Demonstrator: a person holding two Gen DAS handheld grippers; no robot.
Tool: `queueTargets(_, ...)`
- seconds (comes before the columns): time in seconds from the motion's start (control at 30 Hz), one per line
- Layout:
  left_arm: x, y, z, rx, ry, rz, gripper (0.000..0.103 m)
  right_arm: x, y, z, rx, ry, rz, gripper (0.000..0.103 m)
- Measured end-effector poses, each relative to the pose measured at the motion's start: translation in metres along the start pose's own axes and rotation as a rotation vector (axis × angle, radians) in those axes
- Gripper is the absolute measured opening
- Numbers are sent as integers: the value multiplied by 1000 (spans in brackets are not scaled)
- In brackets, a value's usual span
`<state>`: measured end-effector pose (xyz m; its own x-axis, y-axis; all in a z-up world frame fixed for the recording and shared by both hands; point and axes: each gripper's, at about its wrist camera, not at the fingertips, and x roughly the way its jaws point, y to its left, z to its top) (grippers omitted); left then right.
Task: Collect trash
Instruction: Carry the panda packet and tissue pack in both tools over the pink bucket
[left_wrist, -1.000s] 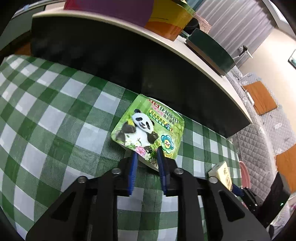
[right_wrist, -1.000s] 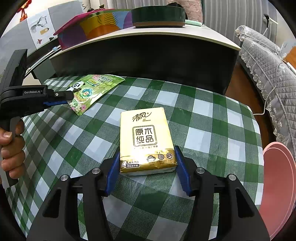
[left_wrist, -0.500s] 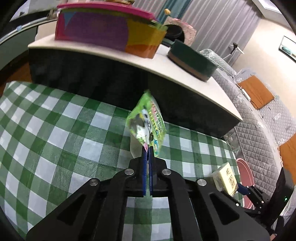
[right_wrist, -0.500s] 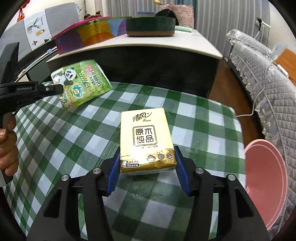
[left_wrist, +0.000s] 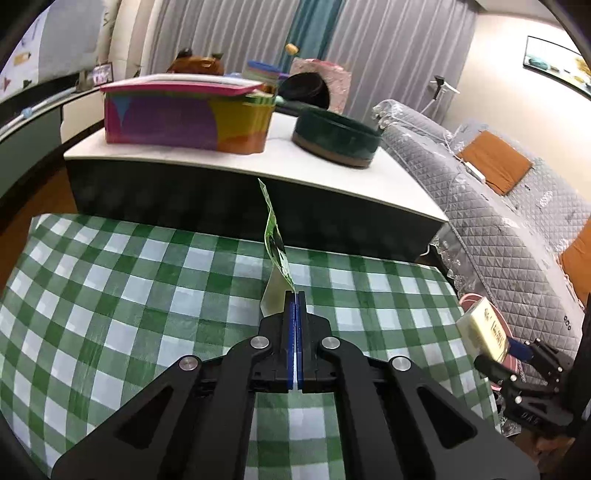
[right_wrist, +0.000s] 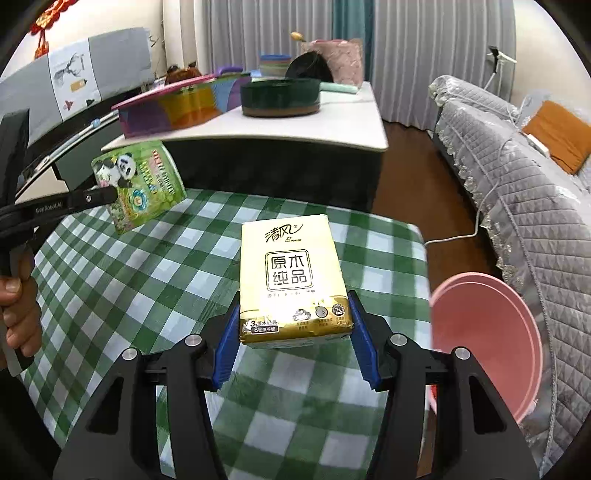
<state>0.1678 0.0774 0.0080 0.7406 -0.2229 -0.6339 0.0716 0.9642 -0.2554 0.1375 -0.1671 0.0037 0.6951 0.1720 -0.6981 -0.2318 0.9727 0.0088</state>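
My left gripper (left_wrist: 295, 295) is shut on a green panda-print pouch (left_wrist: 275, 243) and holds it edge-on, upright, above the green checked tablecloth (left_wrist: 129, 295). The right wrist view shows the pouch's printed face (right_wrist: 138, 184) in the air at the left, in that gripper (right_wrist: 110, 194). My right gripper (right_wrist: 293, 332) is shut on a yellow tissue pack (right_wrist: 291, 277), held above the cloth. The pack also shows in the left wrist view (left_wrist: 482, 328). A pink bin (right_wrist: 487, 343) stands to the right of the table, below the cloth's edge.
A black-fronted bench with a white top (left_wrist: 240, 162) stands behind the table. It bears a colourful box (left_wrist: 184, 118) and a dark green round tin (left_wrist: 336, 136). A grey quilted sofa (left_wrist: 498, 221) is at the right. A white cable (right_wrist: 476, 225) lies on the floor.
My left gripper has shut on the pouch and lifted it off the cloth, turning it edge-on. My right gripper has risen with the tissue pack; the pink bin is more in view.
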Motion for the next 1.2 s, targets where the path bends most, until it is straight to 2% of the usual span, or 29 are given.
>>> queueTargets(0.23,-17,-32,-20,34,-14,-15,0,-32,-27,-4,36,-33,-32,54)
queueTargets(0.5,-28,-88,-39,183,-29,-53,0,-69,-76,-5,95,-78,-99,54)
queueTargets(0.63,-33,-113,-41,212,-25,-96,0,-84,-107,-10,141,-103,-151,54)
queueTargets(0.93,-35,-177,-49,341,-39,-160,0,-93,-171,-33,279,-121,-254,54)
queueTargets(1.2,-19,-229,-58,399,-23,-219,0,-91,-201,-42,330,-136,-329,54)
